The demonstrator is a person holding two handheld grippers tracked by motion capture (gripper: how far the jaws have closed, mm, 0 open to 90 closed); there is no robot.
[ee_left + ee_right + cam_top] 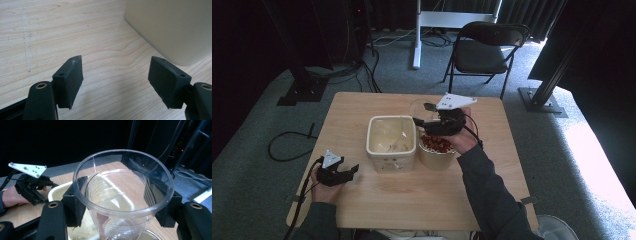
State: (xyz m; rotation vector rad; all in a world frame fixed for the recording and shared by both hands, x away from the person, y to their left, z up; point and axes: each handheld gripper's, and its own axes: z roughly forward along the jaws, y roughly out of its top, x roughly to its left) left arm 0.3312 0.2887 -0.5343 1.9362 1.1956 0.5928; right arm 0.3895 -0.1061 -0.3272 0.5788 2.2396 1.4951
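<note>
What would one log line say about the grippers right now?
right gripper: shut on clear plastic cup | left gripper: open, resting on wooden table | beside: cream square tub

The wooden table (412, 195) bears a cream tub (391, 141) and a bowl (435, 152) of probably nuts.

Clear ribbed plastic cup (122, 195), colourless. Square tub (391, 142) cream, pale inside. Round tub (435, 152) cream, holding red-brown pieces (436, 144). Tabletop (422, 190) light wood with grain. Both grippers black, left gripper (343, 173) and right gripper (424, 117), each with a pale grey plate.
</note>
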